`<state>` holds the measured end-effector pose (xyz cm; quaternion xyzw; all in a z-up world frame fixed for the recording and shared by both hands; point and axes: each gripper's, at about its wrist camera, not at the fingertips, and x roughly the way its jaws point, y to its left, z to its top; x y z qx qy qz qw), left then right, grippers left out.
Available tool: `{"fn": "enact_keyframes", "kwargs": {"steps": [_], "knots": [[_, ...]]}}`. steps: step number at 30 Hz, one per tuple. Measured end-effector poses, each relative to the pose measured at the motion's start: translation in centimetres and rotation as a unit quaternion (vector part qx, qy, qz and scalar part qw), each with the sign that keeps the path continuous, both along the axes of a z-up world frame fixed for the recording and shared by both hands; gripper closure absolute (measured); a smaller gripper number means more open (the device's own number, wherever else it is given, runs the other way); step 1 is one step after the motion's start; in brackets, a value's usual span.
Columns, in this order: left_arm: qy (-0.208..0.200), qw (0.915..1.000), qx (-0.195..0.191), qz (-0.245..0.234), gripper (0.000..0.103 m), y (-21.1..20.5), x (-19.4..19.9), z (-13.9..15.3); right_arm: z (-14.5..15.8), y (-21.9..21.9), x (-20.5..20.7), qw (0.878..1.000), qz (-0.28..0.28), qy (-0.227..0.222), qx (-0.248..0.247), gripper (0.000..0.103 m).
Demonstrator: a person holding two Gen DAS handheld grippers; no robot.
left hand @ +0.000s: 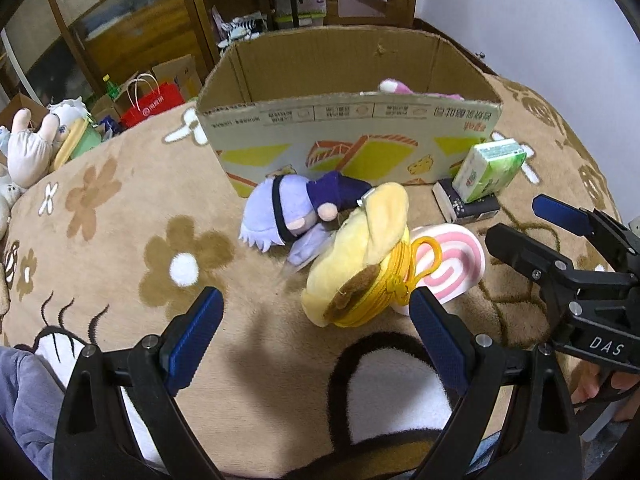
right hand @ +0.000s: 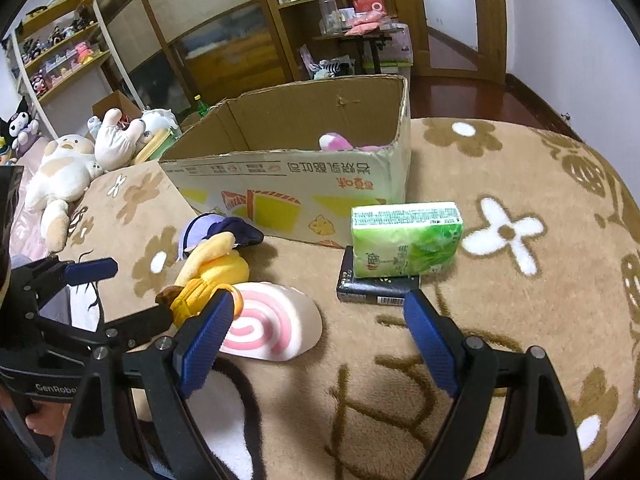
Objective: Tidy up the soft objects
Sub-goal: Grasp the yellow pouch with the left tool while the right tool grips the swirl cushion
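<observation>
My left tongs [left hand: 316, 322] and my right tongs [right hand: 318, 326] both stood wide apart and held nothing, poised just above the tan flower-patterned plush blanket [left hand: 120, 216]. Near them lay three soft toys in a touching cluster: a yellow plush zip pouch with an orange ring [left hand: 360, 264], a lilac-haired doll in dark blue clothes [left hand: 296, 210] at its far left, and a white cushion with a pink spiral [right hand: 272, 330] at its right. Farther off stood the open cardboard box [left hand: 348, 132] holding a pink-and-white plush toy [right hand: 334, 142], with a green tissue pack [right hand: 406, 238] resting on a black book [right hand: 376, 290] near its right corner.
</observation>
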<state>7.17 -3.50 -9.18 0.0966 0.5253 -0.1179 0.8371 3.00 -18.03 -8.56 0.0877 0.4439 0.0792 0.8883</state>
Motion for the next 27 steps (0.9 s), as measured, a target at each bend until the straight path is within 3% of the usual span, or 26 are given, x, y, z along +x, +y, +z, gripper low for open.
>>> {"fn": "enact_keyframes", "kwargs": {"steps": [11, 20, 27], "knots": [[0.030, 0.9995, -0.010, -0.002, 0.010, -0.4, 1.1, -1.5, -1.7, -0.4, 0.9, 0.999, -0.008, 0.033, 0.007, 0.015], [0.038, 0.9992, -0.005, -0.002, 0.010, -0.7, 1.6, -2.8, -3.1, 0.6, 1.5, 0.998, 0.017, 0.063, 0.024, 0.043], [0.047, 0.9982, -0.032, -0.018, 0.043, -1.0, 1.6, -3.0, -3.7, 1.2, 2.0, 0.994, 0.041, 0.080, 0.055, 0.067]]}}
